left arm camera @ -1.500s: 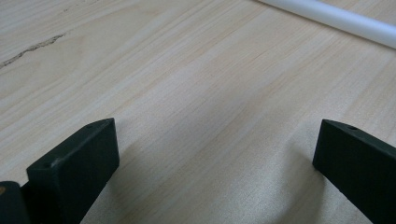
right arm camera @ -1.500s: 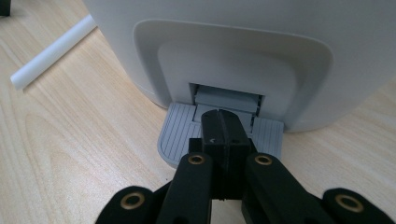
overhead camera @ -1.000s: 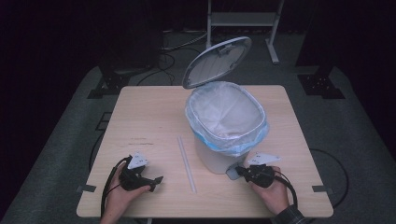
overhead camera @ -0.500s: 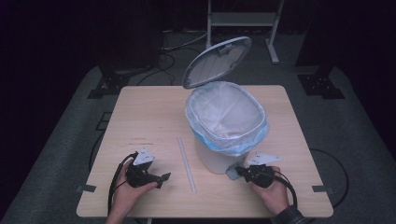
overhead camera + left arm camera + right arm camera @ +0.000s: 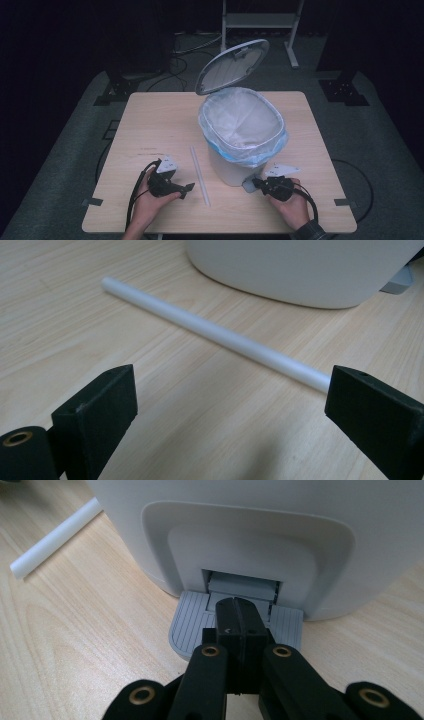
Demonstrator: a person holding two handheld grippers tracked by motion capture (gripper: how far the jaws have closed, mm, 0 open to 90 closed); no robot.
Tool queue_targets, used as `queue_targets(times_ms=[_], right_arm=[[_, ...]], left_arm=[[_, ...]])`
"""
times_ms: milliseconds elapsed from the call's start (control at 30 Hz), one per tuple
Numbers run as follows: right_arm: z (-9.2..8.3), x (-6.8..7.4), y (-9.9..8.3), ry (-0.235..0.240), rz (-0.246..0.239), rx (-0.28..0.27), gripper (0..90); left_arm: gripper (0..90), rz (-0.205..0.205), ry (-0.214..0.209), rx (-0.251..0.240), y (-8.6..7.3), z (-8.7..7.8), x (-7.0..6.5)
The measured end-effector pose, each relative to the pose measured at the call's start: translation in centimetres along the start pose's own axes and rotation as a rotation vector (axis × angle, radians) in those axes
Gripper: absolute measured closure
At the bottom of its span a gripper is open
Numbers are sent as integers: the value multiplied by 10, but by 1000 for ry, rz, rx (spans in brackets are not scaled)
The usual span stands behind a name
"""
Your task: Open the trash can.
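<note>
Bin point(image 5: 243, 145) stood mid-table point(image 5: 150, 120), lid point(image 5: 231, 65) raised; we saw our right claw point(image 5: 239, 622), jaws pressed together, resting on its grey pedal point(image 5: 190, 622), while our left claw point(image 5: 227, 400) lay spread before the white tube point(image 5: 215, 335) beside the bin

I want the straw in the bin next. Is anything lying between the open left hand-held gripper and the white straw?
Nothing visible does. In the left gripper view only bare table lies between the left hand-held gripper and the straw, whose near end sits just ahead of one jaw. The bin stands beyond the straw.
</note>
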State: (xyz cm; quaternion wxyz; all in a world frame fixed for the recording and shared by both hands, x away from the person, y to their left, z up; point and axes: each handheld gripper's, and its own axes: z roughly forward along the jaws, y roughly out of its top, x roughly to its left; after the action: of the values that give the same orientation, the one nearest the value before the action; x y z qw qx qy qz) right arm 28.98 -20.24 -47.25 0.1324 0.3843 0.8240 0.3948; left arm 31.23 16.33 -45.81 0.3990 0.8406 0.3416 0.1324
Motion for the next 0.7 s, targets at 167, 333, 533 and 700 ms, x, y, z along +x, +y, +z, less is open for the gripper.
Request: queue_targets(times_ms=[167, 333, 533, 700], right_arm=[[0, 0, 0, 0, 0, 0, 900], [0, 0, 0, 0, 2, 0, 900], [0, 0, 0, 0, 3, 0, 900], [0, 0, 0, 2, 3, 0, 900]], left_arm=[[48, 0, -5, 4, 5, 9, -4], [48, 1, -6, 10, 10, 18, -7], [48, 14, 9, 10, 18, 28, -10], [48, 16, 13, 21, 22, 37, -13]])
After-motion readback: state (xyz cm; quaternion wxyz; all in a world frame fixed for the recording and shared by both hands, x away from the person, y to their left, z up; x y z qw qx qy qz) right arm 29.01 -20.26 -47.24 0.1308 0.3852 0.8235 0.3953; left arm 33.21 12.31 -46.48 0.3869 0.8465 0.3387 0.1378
